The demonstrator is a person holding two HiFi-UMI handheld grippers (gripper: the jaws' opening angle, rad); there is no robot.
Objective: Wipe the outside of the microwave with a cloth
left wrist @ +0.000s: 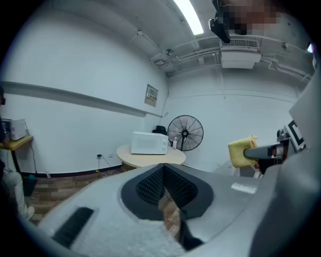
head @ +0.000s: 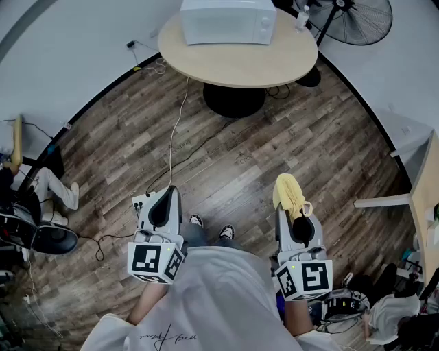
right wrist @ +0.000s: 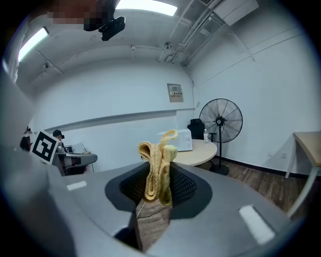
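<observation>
Head and gripper views at one moment. A dark wood-plank floor [head: 288,151] filled most of the head view, bounded by white walls on the far side. A round, light-topped table [head: 240,65] stood at the far middle of the scene on a black pedestal. A black pedestal fan [head: 357,19] stood just right of it. The white microwave [head: 228,22] sat on the far part of the tabletop with its door shut, well apart from both grippers. A small bottle [head: 302,17] stood at its right. The person stood at the near edge, shoes on the floor, with one gripper held out on each side. The left gripper [left wrist: 165,185] had its jaws pressed together with nothing between them. The right gripper [right wrist: 158,189] was clenched on a folded yellow cloth [right wrist: 156,160], which stood up above the jaw tips. A thin white cable [head: 175,137] ran over the floor from the table's left side toward the left gripper.
</observation>
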